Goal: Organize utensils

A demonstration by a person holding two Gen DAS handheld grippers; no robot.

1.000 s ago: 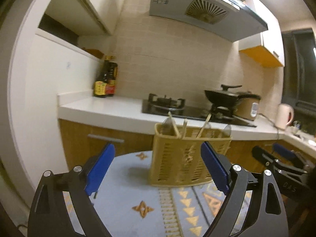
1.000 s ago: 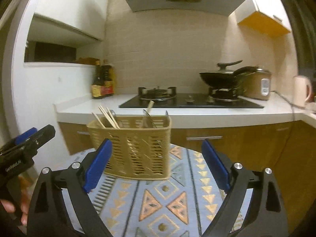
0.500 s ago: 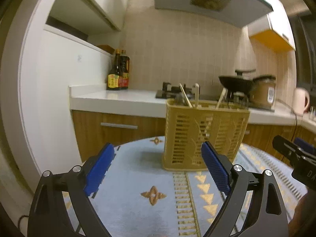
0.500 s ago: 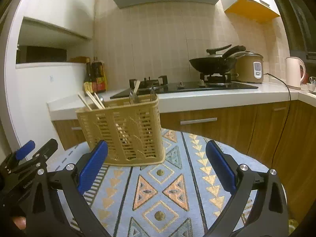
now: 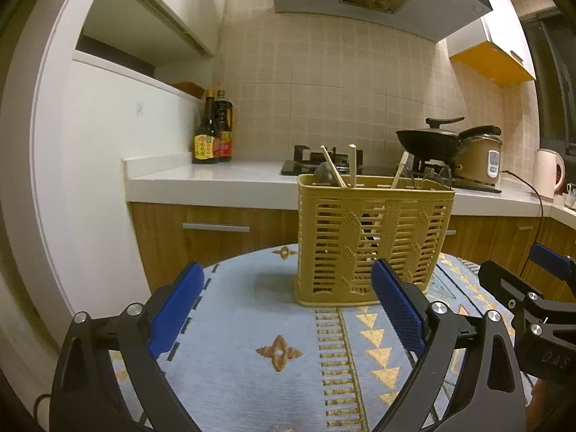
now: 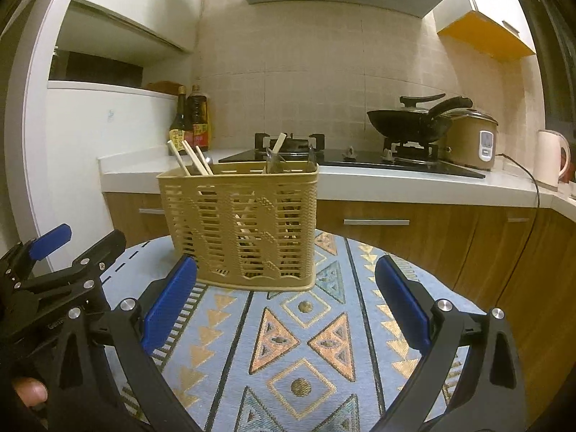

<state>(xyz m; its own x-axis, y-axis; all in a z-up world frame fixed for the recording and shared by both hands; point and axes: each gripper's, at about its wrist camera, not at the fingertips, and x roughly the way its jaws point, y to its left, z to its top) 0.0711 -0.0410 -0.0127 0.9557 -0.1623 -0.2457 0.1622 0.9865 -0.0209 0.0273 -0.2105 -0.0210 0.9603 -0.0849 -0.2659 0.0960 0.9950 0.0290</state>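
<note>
The left claw (image 5: pixel 286 309) hangs low over the patterned cloth (image 5: pixel 252 331) that covers the round surface, its two blue pads (image 5: pixel 396 309) spread wide apart and holding nothing. Straight ahead of it and slightly toward its right pad stands the tan slotted utensil basket (image 5: pixel 372 241), upright on the cloth and not touching either pad. Chopsticks (image 5: pixel 333 171) and dark utensil heads poke above the basket's rim, leaning at different angles; what kind of utensils the dark ones are is hard to tell.

The right claw (image 6: pixel 286 302) is likewise spread wide with nothing between its blue pads (image 6: pixel 401 300). From it, the same basket (image 6: pixel 239 223) sits ahead and toward its left pad, with the pad's tip overlapping the basket's lower corner in view, though contact cannot be confirmed. Several chopsticks (image 6: pixel 189 156) lean out at the basket's far left end.

Each claw shows at the edge of the other's view, the left one beside the right one's left pad, so the two sit side by side facing the basket.

Beyond the basket runs a white kitchen counter (image 6: pixel 396 180) with a gas hob (image 6: pixel 345 160), a black wok (image 6: pixel 410 118), a rice cooker (image 6: pixel 471 140), a pale kettle (image 6: pixel 550 162) and two sauce bottles (image 5: pixel 212 133).
</note>
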